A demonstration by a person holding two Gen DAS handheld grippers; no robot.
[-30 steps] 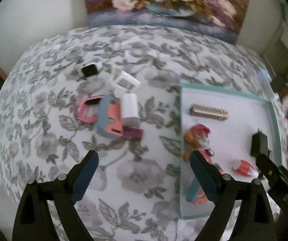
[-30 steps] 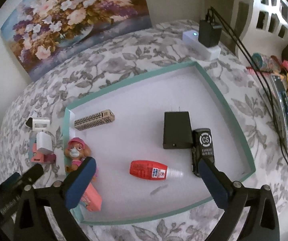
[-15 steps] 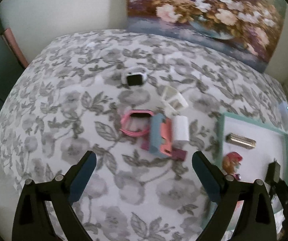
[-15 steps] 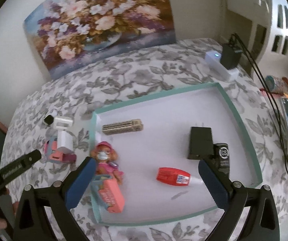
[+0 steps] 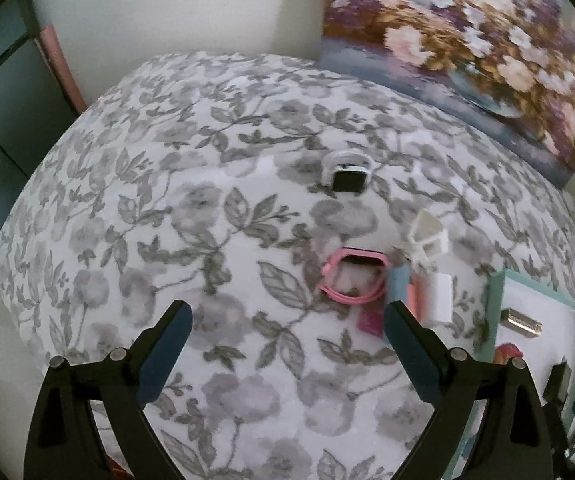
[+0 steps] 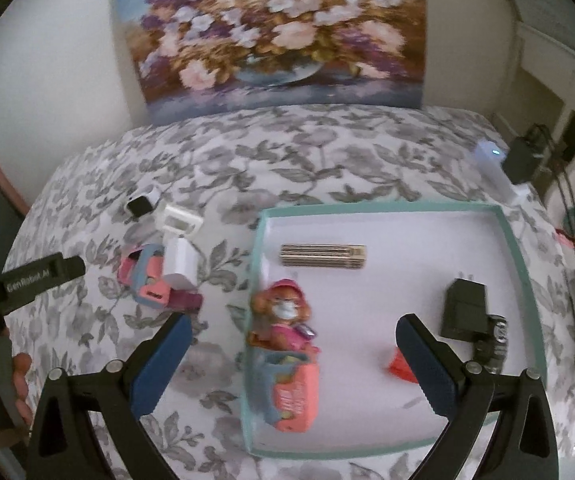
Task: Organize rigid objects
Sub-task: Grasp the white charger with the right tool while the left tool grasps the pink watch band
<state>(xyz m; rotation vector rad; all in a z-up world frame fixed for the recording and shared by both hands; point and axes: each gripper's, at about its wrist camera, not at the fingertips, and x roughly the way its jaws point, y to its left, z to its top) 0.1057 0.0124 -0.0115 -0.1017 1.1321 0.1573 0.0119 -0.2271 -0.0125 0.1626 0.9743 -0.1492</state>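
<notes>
A teal-rimmed white tray (image 6: 521, 264) lies on the floral cloth and holds a striped bar (image 6: 322, 256), a toy pup figure (image 6: 283, 316), a pink-and-blue case (image 6: 293, 394), a black charger (image 6: 465, 308) and a red bottle (image 6: 401, 366). Left of the tray lies a cluster: a pink watch (image 5: 353, 280), a white charger (image 5: 437, 300), a white open box (image 5: 427, 240) and a black-faced white watch (image 5: 349, 172). My left gripper (image 5: 287, 320) is open above the cloth, near the pink watch. My right gripper (image 6: 293, 334) hovers open over the tray's left edge.
A flower painting (image 6: 271, 32) leans on the wall behind the table. A white power strip with a black plug (image 6: 503, 168) sits at the back right, with cables and clutter beyond the right edge. A hand holds the left gripper's handle (image 6: 1, 364).
The left gripper has swung left, away from the tray, and now faces the cluster of loose items. The right gripper has pulled back and shifted left across the tray. Both stay open.
</notes>
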